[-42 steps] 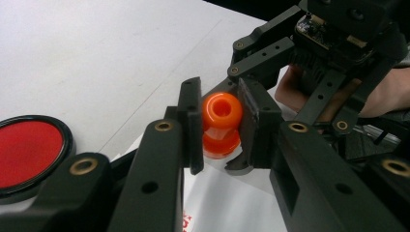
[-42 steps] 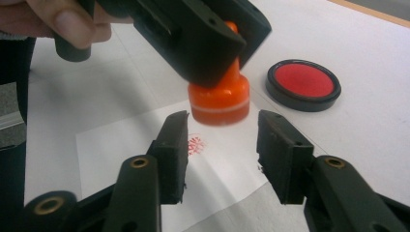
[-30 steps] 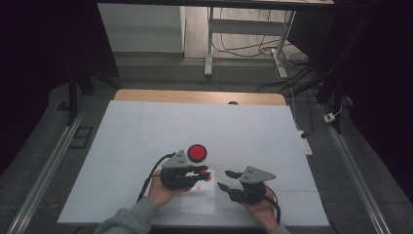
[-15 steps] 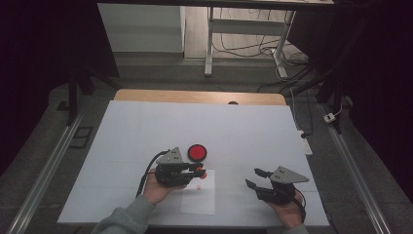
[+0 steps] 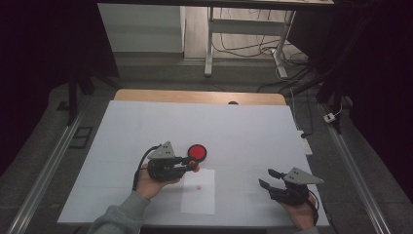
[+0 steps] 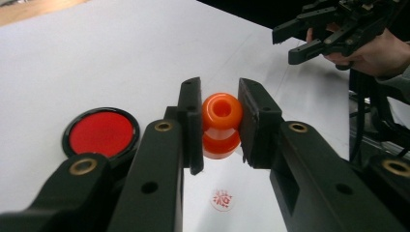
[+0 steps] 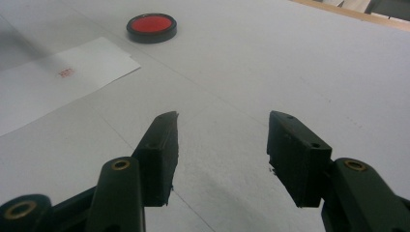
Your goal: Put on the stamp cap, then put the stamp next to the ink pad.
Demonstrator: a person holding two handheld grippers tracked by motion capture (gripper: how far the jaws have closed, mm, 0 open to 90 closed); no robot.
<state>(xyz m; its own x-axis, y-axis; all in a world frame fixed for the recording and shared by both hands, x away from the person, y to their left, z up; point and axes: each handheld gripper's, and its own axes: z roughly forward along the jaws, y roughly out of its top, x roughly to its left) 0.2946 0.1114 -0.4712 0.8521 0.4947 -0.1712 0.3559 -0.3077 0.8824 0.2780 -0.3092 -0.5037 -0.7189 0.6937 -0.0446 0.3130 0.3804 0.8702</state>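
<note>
White tabletop; left tool clamping orange stamp upright, long axis vertical.

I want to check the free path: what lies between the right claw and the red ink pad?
In the right gripper view, only bare white table separates the open right claw from the red ink pad; the stamped paper lies aside.

High view looks down; gripper views sit low, sharing the red pad
</note>
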